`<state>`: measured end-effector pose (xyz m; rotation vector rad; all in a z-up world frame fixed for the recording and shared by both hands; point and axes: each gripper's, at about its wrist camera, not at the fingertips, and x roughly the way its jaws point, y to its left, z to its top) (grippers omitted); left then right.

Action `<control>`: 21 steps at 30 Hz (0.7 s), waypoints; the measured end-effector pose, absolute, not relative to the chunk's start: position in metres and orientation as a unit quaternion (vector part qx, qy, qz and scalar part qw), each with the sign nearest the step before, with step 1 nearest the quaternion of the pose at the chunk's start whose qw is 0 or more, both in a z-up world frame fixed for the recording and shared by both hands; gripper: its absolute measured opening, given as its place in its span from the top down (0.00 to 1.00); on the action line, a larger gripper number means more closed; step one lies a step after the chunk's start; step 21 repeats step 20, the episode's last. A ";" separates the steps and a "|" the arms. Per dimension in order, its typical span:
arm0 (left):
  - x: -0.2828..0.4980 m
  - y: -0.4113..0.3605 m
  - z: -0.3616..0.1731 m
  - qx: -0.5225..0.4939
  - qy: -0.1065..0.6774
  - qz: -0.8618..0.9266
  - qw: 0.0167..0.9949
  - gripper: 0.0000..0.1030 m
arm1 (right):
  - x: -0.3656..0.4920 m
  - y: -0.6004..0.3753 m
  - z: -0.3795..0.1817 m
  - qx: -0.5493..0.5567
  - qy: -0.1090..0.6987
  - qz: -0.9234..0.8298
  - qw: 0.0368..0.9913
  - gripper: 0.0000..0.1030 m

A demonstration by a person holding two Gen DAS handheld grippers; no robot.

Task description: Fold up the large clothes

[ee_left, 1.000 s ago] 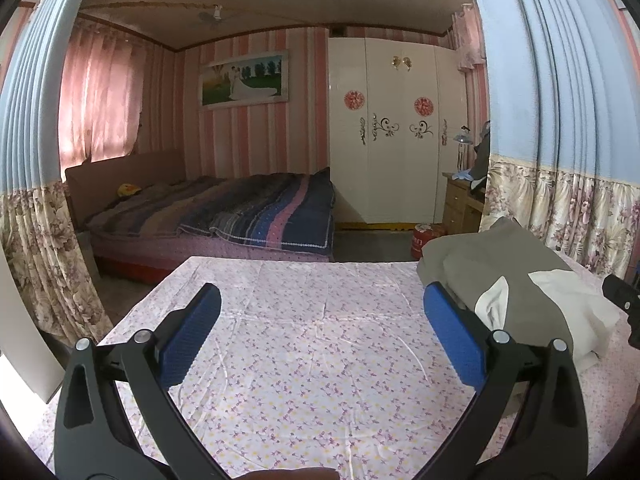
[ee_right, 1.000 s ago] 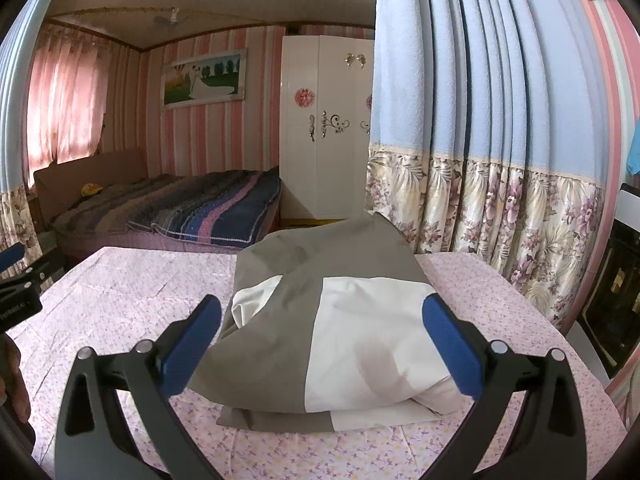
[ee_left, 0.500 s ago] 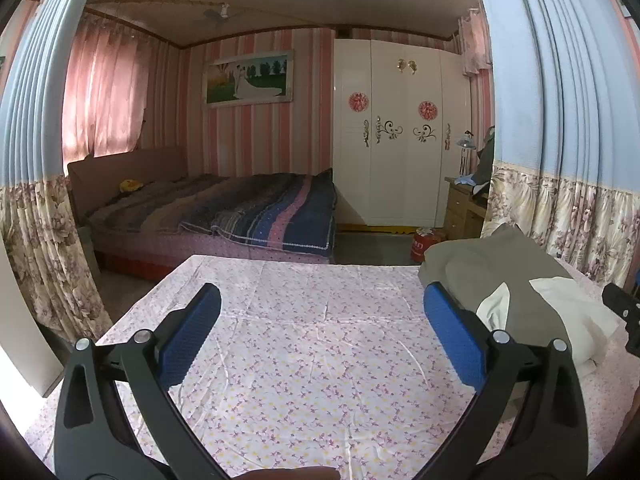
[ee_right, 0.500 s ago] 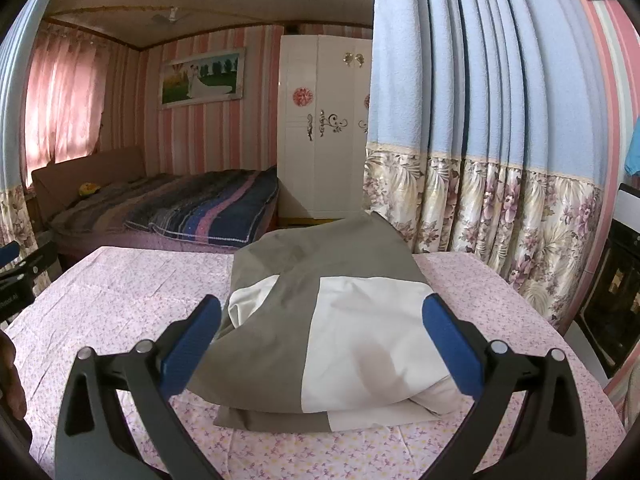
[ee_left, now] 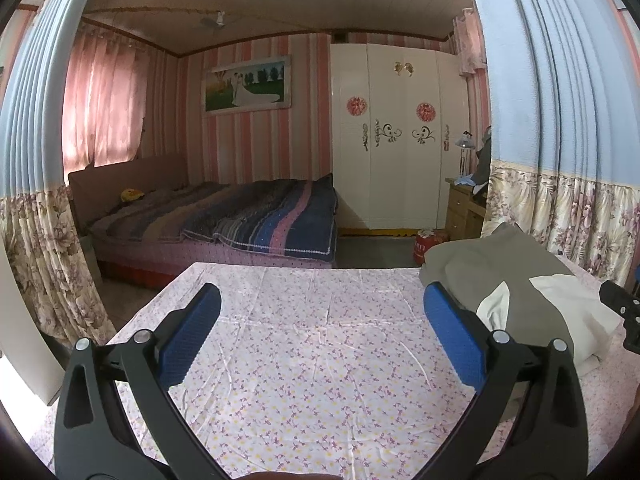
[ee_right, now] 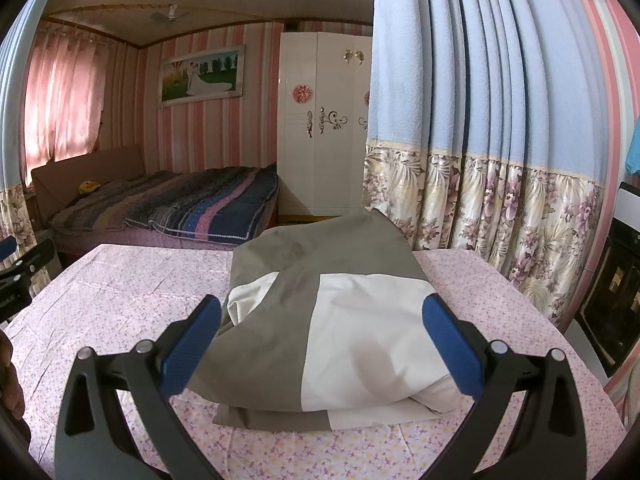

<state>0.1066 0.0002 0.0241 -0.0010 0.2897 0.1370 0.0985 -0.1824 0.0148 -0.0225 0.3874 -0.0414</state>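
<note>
A folded grey and white garment (ee_right: 320,320) lies in a thick bundle on the pink floral tablecloth (ee_right: 120,280), right in front of my right gripper (ee_right: 320,344). That gripper is open, its blue pads on either side of the bundle's near end and holding nothing. In the left wrist view the same garment (ee_left: 520,280) sits at the right. My left gripper (ee_left: 320,340) is open over bare floral cloth (ee_left: 320,360), left of the garment. The tip of the right gripper shows at the left view's right edge.
Blue curtains with floral hems (ee_right: 480,160) hang close behind the table on the right. Beyond the table's far edge are a bed with a striped quilt (ee_left: 240,216), a white wardrobe (ee_left: 400,140) and a small wooden desk (ee_left: 464,208). A dark appliance (ee_right: 612,300) stands at the far right.
Both views have shifted slightly. The garment lies the same, and both grippers stay open.
</note>
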 end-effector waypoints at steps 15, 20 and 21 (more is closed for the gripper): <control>0.109 0.002 0.024 -0.007 0.154 0.063 0.986 0.03 | 0.099 -0.184 0.016 -0.012 0.190 -0.023 0.981 0.02; 0.109 -0.001 0.023 -0.004 0.156 0.058 0.986 0.03 | 0.098 -0.183 0.016 -0.013 0.190 -0.023 0.981 0.02; 0.109 -0.001 0.023 -0.004 0.156 0.058 0.986 0.03 | 0.098 -0.183 0.016 -0.013 0.190 -0.023 0.981 0.02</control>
